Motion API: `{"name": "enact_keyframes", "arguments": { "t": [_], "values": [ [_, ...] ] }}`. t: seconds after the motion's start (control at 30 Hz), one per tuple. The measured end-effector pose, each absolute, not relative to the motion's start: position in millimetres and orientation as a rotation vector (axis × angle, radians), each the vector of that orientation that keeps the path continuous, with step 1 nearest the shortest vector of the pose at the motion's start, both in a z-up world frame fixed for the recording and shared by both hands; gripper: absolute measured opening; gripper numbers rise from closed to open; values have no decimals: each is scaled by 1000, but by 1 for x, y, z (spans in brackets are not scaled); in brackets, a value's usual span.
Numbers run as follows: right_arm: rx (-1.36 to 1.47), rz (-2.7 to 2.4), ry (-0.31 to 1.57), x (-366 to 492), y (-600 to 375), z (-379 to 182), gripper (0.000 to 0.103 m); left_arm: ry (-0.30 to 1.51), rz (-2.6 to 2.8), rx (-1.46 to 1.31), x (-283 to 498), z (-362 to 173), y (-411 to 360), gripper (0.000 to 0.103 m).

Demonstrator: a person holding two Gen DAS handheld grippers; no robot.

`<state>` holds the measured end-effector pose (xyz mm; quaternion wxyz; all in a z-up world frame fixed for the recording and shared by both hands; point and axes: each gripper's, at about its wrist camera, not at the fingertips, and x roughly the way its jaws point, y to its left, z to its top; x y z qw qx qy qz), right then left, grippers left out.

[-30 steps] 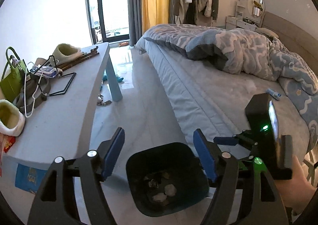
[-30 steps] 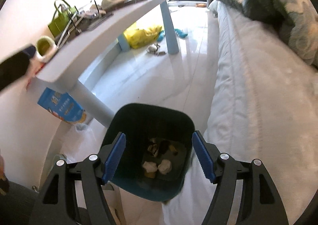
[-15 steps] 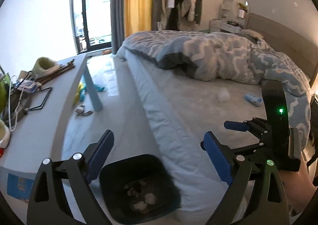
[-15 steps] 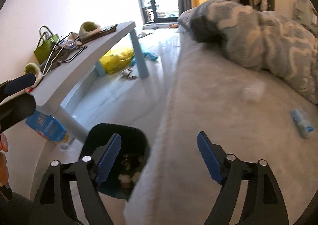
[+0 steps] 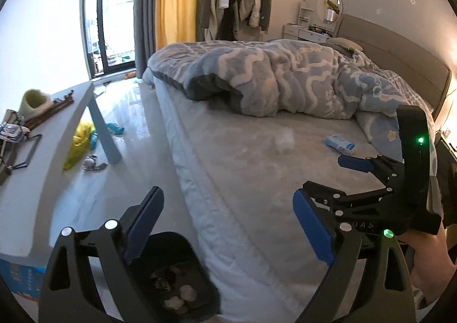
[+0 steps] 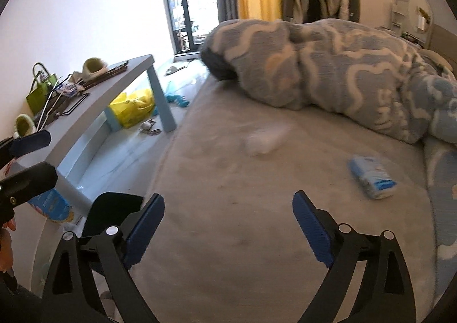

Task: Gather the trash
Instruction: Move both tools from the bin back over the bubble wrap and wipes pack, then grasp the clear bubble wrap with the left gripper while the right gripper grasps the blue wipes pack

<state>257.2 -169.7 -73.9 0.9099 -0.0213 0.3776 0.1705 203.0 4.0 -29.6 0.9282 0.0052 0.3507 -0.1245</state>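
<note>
Bed [image 6: 228, 237]: taking up most of both views; grey sheet lying bare, wavy blue duvet [image 5: 285, 80] heaped toward the headboard, leaving trash exposed.
Side table [image 5: 42, 180]: standing along the wall, clutter blurring at its far end.
Bin [image 5: 182, 280]: sitting on the floor tight against the bed edge, likely for short drops; crumpled wads showing inside, rim cut off by the frame.
Blue packet [image 6: 371, 177]: lying on the sheet near the duvet; print unreadable.
White wad [image 6: 265, 139]: lying mid-sheet, smeared; probably tissue.
Right gripper [image 6: 228, 231]: jaws opening, nothing between them, pointing over the sheet.
Left gripper [image 5: 228, 231]: jaws spread wide, holding nothing, hovering above bin and mattress edge.
</note>
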Motion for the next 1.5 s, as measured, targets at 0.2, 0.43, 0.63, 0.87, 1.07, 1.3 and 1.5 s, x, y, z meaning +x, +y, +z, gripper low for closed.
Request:
{"name": "enact_keyframes", "arguments": {
  "t": [0.2, 0.43, 0.63, 0.87, 1.07, 1.3, 1.5],
  "values": [
    [-59, 297, 771, 264, -204, -76, 94, 725, -270, 20, 216, -34, -20, 93],
    [-58, 264, 760, 273, -234, -76, 95, 731, -285, 17, 230, -40, -40, 94],
    [-66, 242, 757, 283, -256, -78, 96, 719, -320, 50, 239, -43, -59, 93],
    [-60, 223, 768, 301, -282, -83, 96, 728, -350, 79, 256, -54, -76, 93],
    [-77, 225, 779, 317, -294, -88, 96, 748, -360, 68, 275, -65, -87, 93],
    [-59, 240, 810, 336, -314, -98, 96, 763, -374, 32, 297, -76, -97, 93],
    [-74, 253, 839, 348, -324, -110, 96, 769, -382, 54, 314, -84, -109, 92]
  ]
}}
